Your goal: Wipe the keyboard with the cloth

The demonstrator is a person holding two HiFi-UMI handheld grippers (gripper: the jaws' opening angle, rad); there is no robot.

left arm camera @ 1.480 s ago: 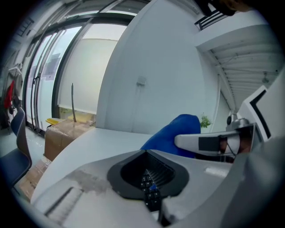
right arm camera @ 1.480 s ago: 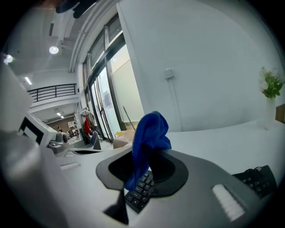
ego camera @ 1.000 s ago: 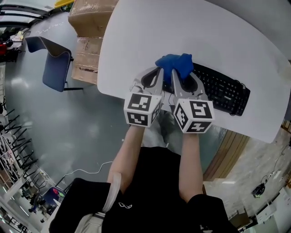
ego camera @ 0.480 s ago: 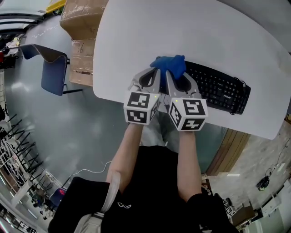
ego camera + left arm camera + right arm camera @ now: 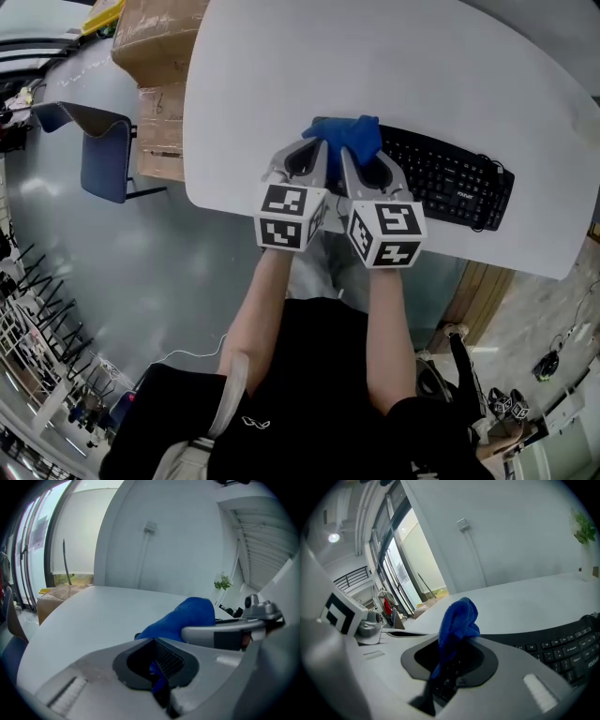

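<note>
Bulging crumpled blue cloth (image 5: 349,137) on black keyboard (image 5: 452,178)

Cloth (image 5: 349,139) atop keyboard's (image 5: 450,183) left end

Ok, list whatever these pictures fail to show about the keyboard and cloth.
- Left end of the keyboard: head view, covered by the cloth, the left gripper and the right gripper.
- Its right end: right gripper view, cut off by the picture edge; the near rows sit behind the gripper body.
- Its print: head view, too small to read.
- Whether cloth touches keyboard: every view, hidden under the cloth itself.
</note>
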